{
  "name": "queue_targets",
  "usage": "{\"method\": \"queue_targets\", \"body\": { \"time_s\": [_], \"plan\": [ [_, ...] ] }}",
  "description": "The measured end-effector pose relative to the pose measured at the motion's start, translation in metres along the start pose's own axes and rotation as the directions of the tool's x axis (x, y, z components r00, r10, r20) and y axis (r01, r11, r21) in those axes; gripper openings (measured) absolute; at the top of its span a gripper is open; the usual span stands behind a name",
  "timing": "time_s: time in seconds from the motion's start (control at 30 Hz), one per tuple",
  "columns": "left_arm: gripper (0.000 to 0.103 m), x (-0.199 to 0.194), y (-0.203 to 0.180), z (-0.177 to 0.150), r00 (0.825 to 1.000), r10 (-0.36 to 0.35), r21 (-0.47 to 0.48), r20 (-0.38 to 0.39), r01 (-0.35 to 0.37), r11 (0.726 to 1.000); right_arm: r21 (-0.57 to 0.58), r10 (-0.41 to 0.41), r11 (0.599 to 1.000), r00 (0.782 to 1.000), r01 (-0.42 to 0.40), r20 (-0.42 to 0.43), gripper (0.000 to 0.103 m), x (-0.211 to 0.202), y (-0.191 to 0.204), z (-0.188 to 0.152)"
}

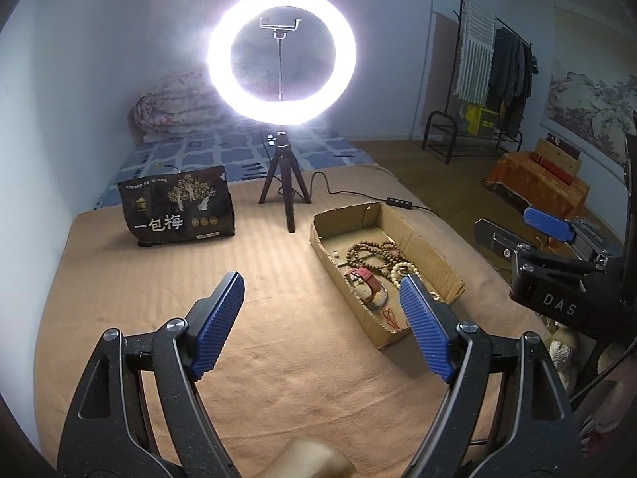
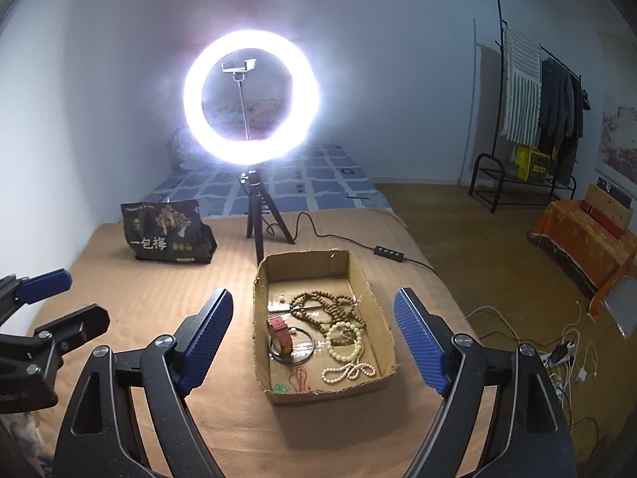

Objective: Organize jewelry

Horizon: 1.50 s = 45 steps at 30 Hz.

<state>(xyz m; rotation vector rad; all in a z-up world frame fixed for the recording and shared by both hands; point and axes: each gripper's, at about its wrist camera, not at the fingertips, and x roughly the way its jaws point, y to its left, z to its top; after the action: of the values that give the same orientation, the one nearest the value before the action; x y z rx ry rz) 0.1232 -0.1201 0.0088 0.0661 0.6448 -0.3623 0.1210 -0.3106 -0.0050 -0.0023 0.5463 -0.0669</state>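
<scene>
A shallow cardboard box point(image 2: 358, 275) point(image 1: 434, 255) lies on the tan bed cover. It holds brown wooden bead strands point(image 2: 326, 308) point(image 1: 368, 253), cream bead strands point(image 2: 346, 342), a red watch strap point(image 2: 280, 336) point(image 1: 368, 279) on a metal bangle point(image 2: 310, 348), a red cord point(image 2: 300, 378) and green beads point(image 2: 282, 388). My right gripper point(image 2: 314, 298) is open and empty, hovering just in front of the box. My left gripper point(image 1: 322, 290) is open and empty, left of the box. The right gripper also shows at the right edge of the left wrist view point(image 1: 517, 227).
A lit ring light on a tripod point(image 2: 254, 215) point(image 1: 284, 183) stands behind the box, its cable and switch point(image 2: 388, 253) trailing right. A dark snack bag point(image 2: 167, 235) point(image 1: 179, 209) stands at the back left. Cables point(image 2: 565, 354) lie on the floor at right.
</scene>
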Motion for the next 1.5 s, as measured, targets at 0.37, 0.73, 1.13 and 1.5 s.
{"method": "queue_targets", "body": {
  "time_s": [0.37, 0.73, 1.13, 1.5],
  "plan": [
    [0.100, -0.009, -0.001, -0.003, 0.997, 0.067, 0.039, 0.043, -0.068, 0.997, 0.000, -0.024, 1.000, 1.000, 0.024, 0.005, 0.083, 0.001, 0.000, -0.002],
    [0.101, -0.005, 0.003, -0.002, 0.997, 0.076, 0.009, 0.022, -0.077, 0.997, -0.011, -0.037, 0.999, 0.999, 0.037, -0.021, 0.083, 0.008, 0.001, -0.005],
    [0.101, -0.006, 0.005, -0.002, 0.997, 0.078, 0.007, 0.024, -0.078, 0.997, -0.007, -0.029, 1.000, 0.999, 0.029, -0.035, 0.083, 0.012, 0.003, -0.005],
    [0.101, -0.006, 0.004, -0.002, 0.997, 0.079, 0.006, 0.025, -0.079, 0.997, -0.003, -0.030, 1.000, 0.999, 0.030, -0.039, 0.083, 0.013, 0.003, -0.006]
  ]
}}
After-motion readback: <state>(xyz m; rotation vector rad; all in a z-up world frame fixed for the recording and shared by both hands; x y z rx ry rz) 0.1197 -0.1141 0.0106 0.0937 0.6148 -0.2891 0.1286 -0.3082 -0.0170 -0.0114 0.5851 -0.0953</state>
